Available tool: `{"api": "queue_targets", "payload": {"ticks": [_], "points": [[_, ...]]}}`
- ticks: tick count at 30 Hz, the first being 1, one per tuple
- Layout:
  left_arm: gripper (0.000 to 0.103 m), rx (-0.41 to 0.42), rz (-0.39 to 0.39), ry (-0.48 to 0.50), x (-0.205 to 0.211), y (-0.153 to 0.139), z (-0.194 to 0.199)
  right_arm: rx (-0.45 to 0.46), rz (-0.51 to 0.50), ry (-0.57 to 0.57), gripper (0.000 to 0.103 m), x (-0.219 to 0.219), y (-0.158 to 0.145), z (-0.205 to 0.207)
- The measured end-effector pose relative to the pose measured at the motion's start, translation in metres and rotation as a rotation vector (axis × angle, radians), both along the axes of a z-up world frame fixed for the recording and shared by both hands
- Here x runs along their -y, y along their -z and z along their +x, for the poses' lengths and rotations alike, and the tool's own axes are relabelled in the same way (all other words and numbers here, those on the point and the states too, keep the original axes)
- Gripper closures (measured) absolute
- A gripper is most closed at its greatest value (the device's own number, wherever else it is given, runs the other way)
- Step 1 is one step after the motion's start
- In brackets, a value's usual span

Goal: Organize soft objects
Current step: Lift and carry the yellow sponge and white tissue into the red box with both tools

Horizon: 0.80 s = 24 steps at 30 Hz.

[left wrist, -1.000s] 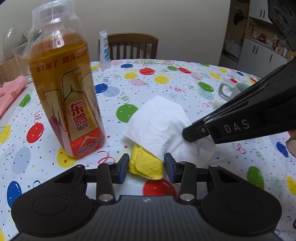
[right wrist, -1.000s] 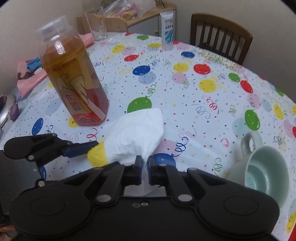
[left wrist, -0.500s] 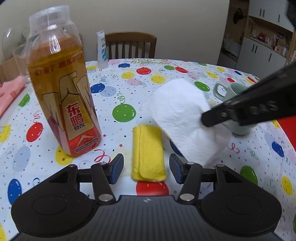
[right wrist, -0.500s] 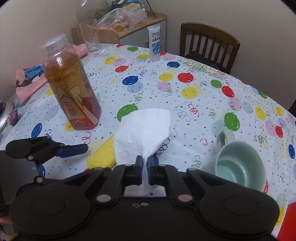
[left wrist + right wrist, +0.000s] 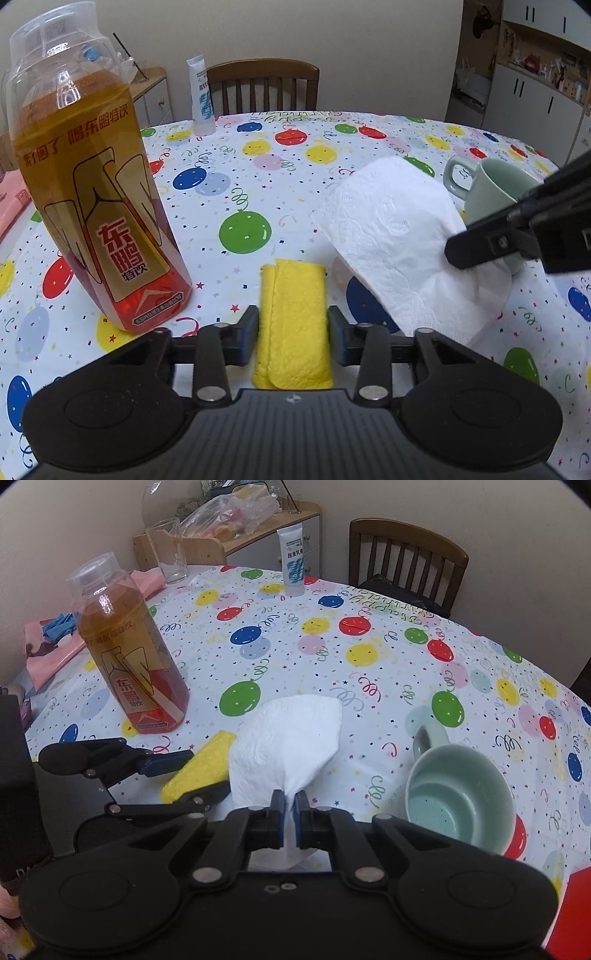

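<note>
My right claw (image 5: pixel 290 806) is clamped on a pinch of the white paper towel (image 5: pixel 286 738), and it has lifted the towel clear off the yellow cloth (image 5: pixel 293 325) it was draped over a second ago. The towel now hangs from the pads, raised and off to the right of the cloth, near the green mug (image 5: pixel 460 799).

The cloth is fully uncovered now, lying folded and flat on the bench (image 5: pixel 295 166), just right of the drink bottle (image 5: pixel 88 177).

My left claw (image 5: pixel 291 339) opened wide a moment back and its jaws are closing again, with the yellow cloth between them. The pads sit right at its long edges; from the left wrist view I can't confirm they're pressing yet.

Meaning for the task: the two soft items are separated, one per claw. Towel is ready to go wherever it belongs; the cloth grab looks to be next, not yet secured.
</note>
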State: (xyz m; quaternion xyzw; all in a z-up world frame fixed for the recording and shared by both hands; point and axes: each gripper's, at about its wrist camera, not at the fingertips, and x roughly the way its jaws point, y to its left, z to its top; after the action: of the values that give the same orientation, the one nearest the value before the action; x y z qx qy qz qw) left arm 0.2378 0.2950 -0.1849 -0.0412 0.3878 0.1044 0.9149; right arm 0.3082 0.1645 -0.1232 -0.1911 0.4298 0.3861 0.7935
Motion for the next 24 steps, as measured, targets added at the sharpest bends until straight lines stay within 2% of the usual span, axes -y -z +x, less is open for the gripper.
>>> {"api": "queue_targets", "payload": {"ticks": [5,11,24], "points": [[0.065,-0.001,0.008,-0.023,0.001,-0.001,0.0,-0.011,0.014,0.006,0.098,0.005,-0.002,-0.003],[0.065,0.007,-0.035,-0.063,0.0,-0.011,-0.012,-0.03,0.046,0.016,0.098,0.017,-0.011,-0.006],[0.065,0.061,-0.059,-0.091,0.031,-0.066,-0.039,-0.046,0.134,0.013,0.098,0.078,-0.055,-0.026]]}}
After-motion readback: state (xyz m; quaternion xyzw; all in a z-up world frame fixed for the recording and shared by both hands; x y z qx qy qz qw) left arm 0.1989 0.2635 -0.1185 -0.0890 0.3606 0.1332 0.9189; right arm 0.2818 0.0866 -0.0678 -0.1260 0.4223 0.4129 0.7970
